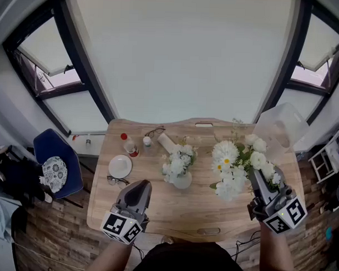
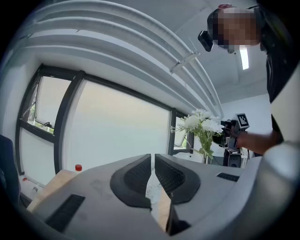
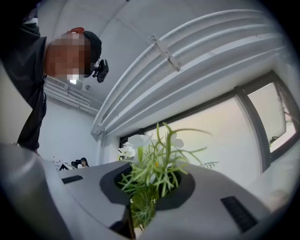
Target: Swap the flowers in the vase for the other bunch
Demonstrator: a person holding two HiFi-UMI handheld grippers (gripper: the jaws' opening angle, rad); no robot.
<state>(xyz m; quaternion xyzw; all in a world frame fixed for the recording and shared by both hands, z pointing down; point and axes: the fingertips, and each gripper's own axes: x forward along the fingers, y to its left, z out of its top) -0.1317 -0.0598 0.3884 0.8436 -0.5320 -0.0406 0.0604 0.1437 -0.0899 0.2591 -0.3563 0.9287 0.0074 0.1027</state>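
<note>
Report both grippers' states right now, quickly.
Left gripper: closed, holding nothing.
Right gripper: closed on the stems of the white flower bunch.

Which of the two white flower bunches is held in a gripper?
The larger white bunch with yellow-centred daisies, on the right: its green stems are clamped in the right gripper. The smaller bunch stands in the white vase, untouched.

The table is pale matt wood; the vase smooth, white; the plate at its nine o'clock glossy.
</note>
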